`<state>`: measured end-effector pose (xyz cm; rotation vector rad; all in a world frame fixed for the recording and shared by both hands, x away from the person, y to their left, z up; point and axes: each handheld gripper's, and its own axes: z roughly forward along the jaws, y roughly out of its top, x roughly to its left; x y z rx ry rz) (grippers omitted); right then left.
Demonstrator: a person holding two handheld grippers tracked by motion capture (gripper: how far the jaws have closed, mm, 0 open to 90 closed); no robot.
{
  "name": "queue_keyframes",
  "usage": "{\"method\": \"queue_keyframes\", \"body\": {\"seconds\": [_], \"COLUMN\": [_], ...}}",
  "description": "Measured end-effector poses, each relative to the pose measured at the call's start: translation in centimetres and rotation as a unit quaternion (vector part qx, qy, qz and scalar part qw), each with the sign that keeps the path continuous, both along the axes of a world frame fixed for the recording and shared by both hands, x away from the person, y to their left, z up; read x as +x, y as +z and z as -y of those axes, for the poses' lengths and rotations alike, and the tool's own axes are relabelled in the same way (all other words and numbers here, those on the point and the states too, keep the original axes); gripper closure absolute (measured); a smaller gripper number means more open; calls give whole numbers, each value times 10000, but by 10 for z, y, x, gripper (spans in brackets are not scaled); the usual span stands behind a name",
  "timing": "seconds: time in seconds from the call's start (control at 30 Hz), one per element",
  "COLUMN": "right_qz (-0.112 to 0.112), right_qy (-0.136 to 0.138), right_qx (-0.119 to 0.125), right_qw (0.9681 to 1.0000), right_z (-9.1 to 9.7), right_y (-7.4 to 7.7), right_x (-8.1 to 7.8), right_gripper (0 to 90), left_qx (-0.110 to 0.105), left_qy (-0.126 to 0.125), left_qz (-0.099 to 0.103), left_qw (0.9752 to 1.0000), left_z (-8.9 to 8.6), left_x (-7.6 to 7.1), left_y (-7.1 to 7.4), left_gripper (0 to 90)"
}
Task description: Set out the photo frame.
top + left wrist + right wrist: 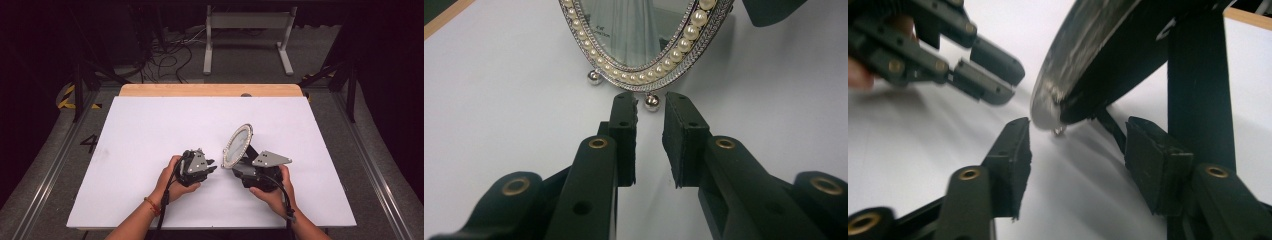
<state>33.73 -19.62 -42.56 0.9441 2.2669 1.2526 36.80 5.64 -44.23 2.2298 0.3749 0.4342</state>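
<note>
Left gripper view: mirror (644, 30) face pearl-rimmed (back blurred, probably black).

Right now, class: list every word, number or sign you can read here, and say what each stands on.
"4": painted on the floor left of the table.
Small print on a sticker on the oval mirror: too small to read.
Nothing else bears text.
</note>
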Motion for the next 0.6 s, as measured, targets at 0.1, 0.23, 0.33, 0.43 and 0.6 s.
{"method": "queue_keyframes", "body": {"seconds": [0.1,0.23,0.33,0.43,0.6], "right_qz": [8,-10,-39,-1,-98], "right_qy": [-142,-253,-399,-590,-487], "right_qx": [120,293,317,293,261], "right_qw": [9998,9992,9987,9978,9984], "right_z": [-3,-6,-9,-14,-22], "right_y": [2,4,5,4,-2], "right_x": [3,6,5,2,-3], "right_gripper": [414,399,410,409,437], "left_qx": [-5,5,11,18,20], "left_qy": [-6,-23,-31,-66,-73], "left_qz": [-11,-9,-34,-29,-30], "left_qw": [10000,10000,10000,10000,10000], "left_z": [0,-1,0,1,0], "left_x": [0,0,1,0,-1], "left_y": [0,0,0,0,1], "left_gripper": [744,742,735,730,725]}}
